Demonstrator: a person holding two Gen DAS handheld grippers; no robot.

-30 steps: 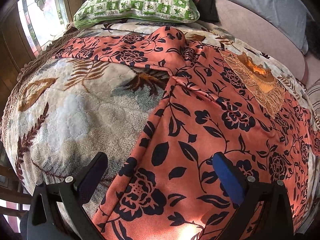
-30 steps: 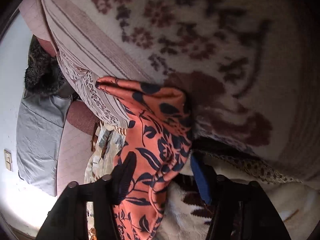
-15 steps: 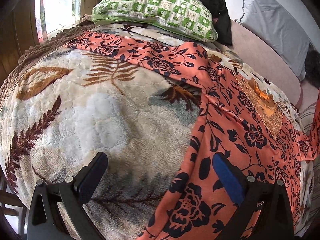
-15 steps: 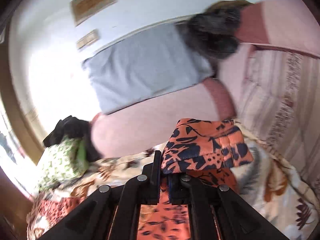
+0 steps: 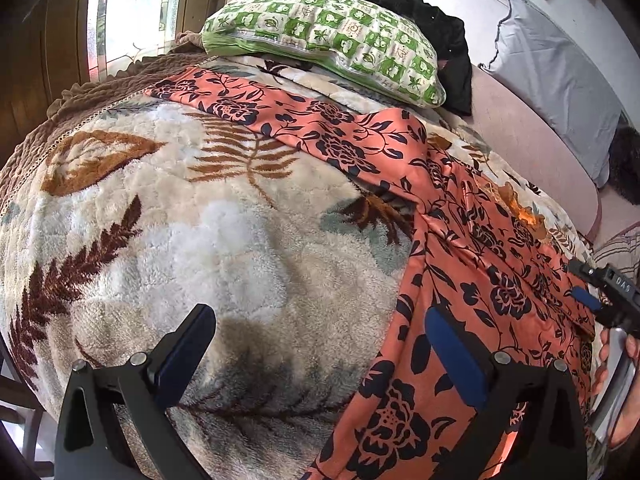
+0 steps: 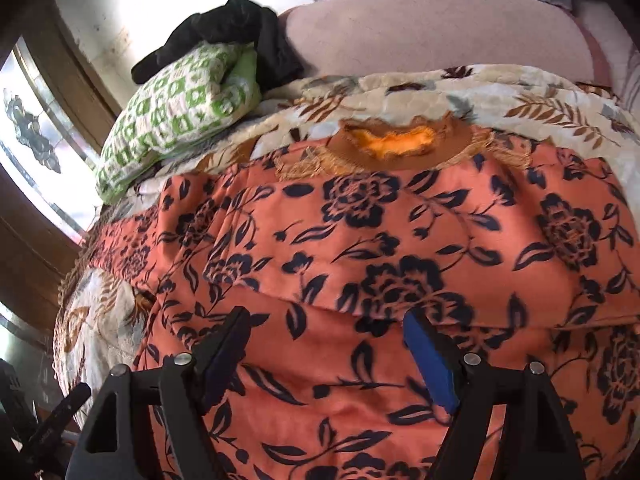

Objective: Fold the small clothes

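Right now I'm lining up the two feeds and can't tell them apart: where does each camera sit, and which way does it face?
Left wrist: on the left tongs, open, tilted down at the cream leaf-patterned fleece blanket; a hand shows at the right edge.
Right wrist: on the right tongs, just opened and empty, tilted down over the orange black-flowered garment.
Shared: the garment, the blanket and the green-checked pillow.
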